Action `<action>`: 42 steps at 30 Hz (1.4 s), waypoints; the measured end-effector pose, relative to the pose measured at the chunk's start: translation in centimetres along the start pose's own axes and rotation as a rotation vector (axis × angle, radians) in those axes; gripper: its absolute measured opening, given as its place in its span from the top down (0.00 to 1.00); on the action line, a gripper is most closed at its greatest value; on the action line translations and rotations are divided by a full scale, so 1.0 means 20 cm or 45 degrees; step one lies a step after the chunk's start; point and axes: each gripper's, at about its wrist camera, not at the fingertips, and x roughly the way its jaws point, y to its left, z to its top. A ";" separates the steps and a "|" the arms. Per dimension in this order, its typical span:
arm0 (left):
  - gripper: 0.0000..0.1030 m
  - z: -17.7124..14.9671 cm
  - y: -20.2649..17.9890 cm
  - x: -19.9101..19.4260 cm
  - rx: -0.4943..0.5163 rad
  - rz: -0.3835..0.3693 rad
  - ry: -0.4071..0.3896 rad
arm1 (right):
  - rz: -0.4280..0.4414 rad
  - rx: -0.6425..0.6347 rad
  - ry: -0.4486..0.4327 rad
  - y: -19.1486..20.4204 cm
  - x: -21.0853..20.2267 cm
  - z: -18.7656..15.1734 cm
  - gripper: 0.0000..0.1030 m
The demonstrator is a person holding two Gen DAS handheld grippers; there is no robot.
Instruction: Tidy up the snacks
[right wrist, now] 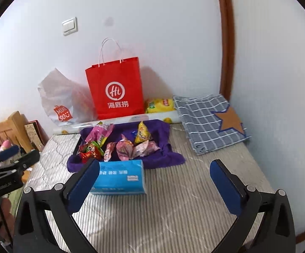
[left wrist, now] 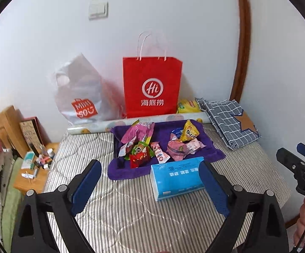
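Both tongs (left wrist: 150, 183) (right wrist: 155, 181) gape empty over crinkly snack packets (left wrist: 156, 145) on plush purple cloth (left wrist: 207, 147).

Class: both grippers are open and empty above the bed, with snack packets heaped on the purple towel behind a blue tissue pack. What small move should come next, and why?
Probably ease the left gripper forward over the blue tissue pack toward the red packet at the heap's near edge. Its jaws are open and empty, and that packet lies nearest and unburied on the purple towel.

Yellow bag (left wrist: 189, 106) half-hidden behind roll (left wrist: 135, 122)
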 end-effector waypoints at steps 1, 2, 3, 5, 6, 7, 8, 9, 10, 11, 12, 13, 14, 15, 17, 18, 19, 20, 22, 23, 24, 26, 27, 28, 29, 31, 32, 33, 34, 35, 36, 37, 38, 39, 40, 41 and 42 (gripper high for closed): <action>0.09 -0.01 -0.02 -0.04 0.005 -0.003 -0.012 | 0.001 0.005 -0.010 -0.01 -0.03 -0.01 0.00; 0.09 -0.01 -0.03 -0.06 0.003 -0.008 -0.021 | 0.005 0.012 -0.016 -0.03 -0.06 -0.02 0.00; 0.09 -0.02 -0.04 -0.08 -0.001 -0.012 -0.030 | 0.009 0.014 -0.019 -0.04 -0.08 -0.03 0.00; 0.09 -0.03 -0.05 -0.11 -0.010 -0.010 -0.040 | 0.010 0.014 -0.029 -0.05 -0.13 -0.05 0.00; 0.09 -0.03 -0.05 -0.12 -0.017 -0.006 -0.047 | 0.008 0.015 -0.030 -0.05 -0.14 -0.06 0.00; 0.09 -0.04 -0.06 -0.14 -0.021 -0.005 -0.049 | 0.003 0.018 -0.031 -0.06 -0.16 -0.07 0.00; 0.09 -0.04 -0.06 -0.15 -0.024 -0.007 -0.048 | -0.003 0.023 -0.034 -0.07 -0.17 -0.07 0.00; 0.09 -0.04 -0.06 -0.15 -0.027 -0.012 -0.048 | -0.005 0.024 -0.036 -0.07 -0.18 -0.08 0.00; 0.09 -0.05 -0.06 -0.16 -0.030 -0.013 -0.052 | -0.004 0.024 -0.037 -0.07 -0.19 -0.08 0.00; 0.09 -0.05 -0.06 -0.17 -0.030 -0.010 -0.055 | -0.004 0.025 -0.039 -0.08 -0.20 -0.09 0.00; 0.09 -0.05 -0.07 -0.18 -0.031 -0.003 -0.058 | -0.007 0.026 -0.041 -0.08 -0.21 -0.09 0.00; 0.08 -0.05 -0.07 -0.18 -0.031 0.004 -0.060 | -0.010 0.027 -0.043 -0.08 -0.21 -0.09 0.00; 0.08 -0.06 -0.07 -0.18 -0.032 0.008 -0.060 | -0.010 0.029 -0.044 -0.09 -0.21 -0.09 0.00; 0.08 -0.06 -0.07 -0.19 -0.033 0.009 -0.059 | -0.007 0.031 -0.045 -0.09 -0.22 -0.10 0.00; 0.08 -0.06 -0.08 -0.18 -0.029 0.011 -0.060 | -0.010 0.034 -0.045 -0.10 -0.22 -0.10 0.00; 0.08 -0.06 -0.08 -0.19 -0.028 0.013 -0.062 | -0.012 0.035 -0.045 -0.10 -0.22 -0.10 0.00; 0.08 -0.07 -0.08 -0.18 -0.031 0.016 -0.061 | -0.012 0.034 -0.047 -0.10 -0.22 -0.10 0.00; 0.08 -0.07 -0.08 -0.18 -0.034 0.016 -0.060 | -0.011 0.033 -0.047 -0.10 -0.23 -0.10 0.00; 0.08 -0.07 -0.07 -0.18 -0.042 0.013 -0.053 | -0.014 0.030 -0.048 -0.10 -0.23 -0.10 0.00; 0.08 -0.07 -0.07 -0.18 -0.044 0.012 -0.051 | -0.020 0.028 -0.050 -0.09 -0.23 -0.10 0.00; 0.08 -0.07 -0.07 -0.18 -0.044 0.012 -0.051 | -0.022 0.026 -0.051 -0.09 -0.23 -0.10 0.00; 0.08 -0.07 -0.08 -0.18 -0.039 0.017 -0.052 | -0.022 0.025 -0.052 -0.09 -0.23 -0.10 0.00; 0.08 -0.07 -0.08 -0.18 -0.040 0.018 -0.051 | -0.021 0.026 -0.051 -0.09 -0.23 -0.10 0.00; 0.08 -0.07 -0.08 -0.18 -0.042 0.016 -0.049 | -0.022 0.026 -0.049 -0.09 -0.23 -0.10 0.00; 0.08 -0.07 -0.08 -0.18 -0.043 0.015 -0.048 | -0.023 0.025 -0.048 -0.09 -0.23 -0.10 0.00; 0.08 -0.07 -0.08 -0.18 -0.041 0.015 -0.049 | -0.023 0.026 -0.047 -0.09 -0.23 -0.10 0.00; 0.08 -0.07 -0.08 -0.18 -0.040 0.016 -0.048 | -0.023 0.027 -0.047 -0.09 -0.23 -0.10 0.00; 0.08 -0.07 -0.08 -0.18 -0.039 0.019 -0.047 | -0.024 0.027 -0.047 -0.09 -0.23 -0.10 0.00; 0.08 -0.07 -0.08 -0.18 -0.040 0.022 -0.047 | -0.024 0.026 -0.047 -0.09 -0.23 -0.10 0.00; 0.08 -0.07 -0.08 -0.18 -0.042 0.021 -0.047 | -0.024 0.025 -0.048 -0.09 -0.23 -0.10 0.00; 0.08 -0.07 -0.08 -0.18 -0.045 0.017 -0.046 | -0.024 0.026 -0.047 -0.09 -0.23 -0.10 0.00; 0.08 -0.08 -0.07 -0.18 -0.045 0.015 -0.045 | -0.022 0.026 -0.048 -0.10 -0.23 -0.10 0.00; 0.08 -0.08 -0.08 -0.17 -0.044 0.014 -0.045 | -0.021 0.026 -0.049 -0.10 -0.23 -0.10 0.00; 0.08 -0.07 -0.08 -0.17 -0.041 0.014 -0.045 | -0.021 0.027 -0.048 -0.10 -0.23 -0.10 0.00; 0.08 -0.07 -0.08 -0.17 -0.042 0.014 -0.046 | -0.022 0.027 -0.047 -0.10 -0.22 -0.10 0.00; 0.08 -0.08 -0.08 -0.17 -0.044 0.015 -0.047 | -0.024 0.027 -0.048 -0.10 -0.23 -0.10 0.00; 0.08 -0.07 -0.08 -0.17 -0.045 0.015 -0.046 | -0.023 0.025 -0.048 -0.09 -0.23 -0.10 0.00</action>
